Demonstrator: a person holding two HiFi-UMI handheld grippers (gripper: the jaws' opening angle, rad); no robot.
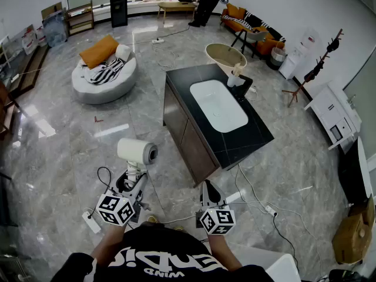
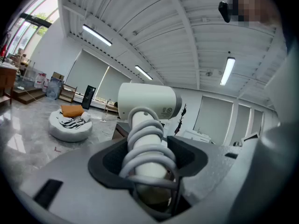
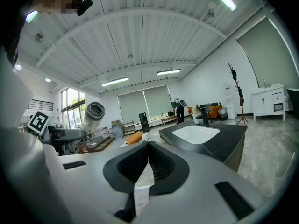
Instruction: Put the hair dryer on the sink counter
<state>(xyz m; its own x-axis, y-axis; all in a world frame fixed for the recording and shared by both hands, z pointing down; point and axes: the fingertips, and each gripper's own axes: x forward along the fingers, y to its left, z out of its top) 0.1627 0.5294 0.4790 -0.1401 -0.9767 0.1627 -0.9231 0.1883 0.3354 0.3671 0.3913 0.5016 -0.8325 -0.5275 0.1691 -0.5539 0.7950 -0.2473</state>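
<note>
Over on the left, the left gripper [image 2: 149, 164] has its jaws clamped on the handle of the white plastic hair dryer [image 2: 148, 104], biting through the pale grey cord coiled round that handle. The dryer is up in the air over the grey marble floor [image 1: 64, 151], well short of the counter.

I'd call that smooth shell hard and a bit slippery. With the fat head riding far from the jaws, it looks top-heavy, and the springy coil could let it twist. The handle is the right place to take it, and low on the coil is best.

The handle runs forward from the jaws. The barrel lies crosswise, and its round open end faces the person's right, toward the counter.

Moving right, the right gripper [image 3: 148, 146] has its pads together and is holding nothing.

Further right sits the black sink counter [image 1: 249, 140], with its white basin [image 1: 220, 106] sunk in the top.
</note>
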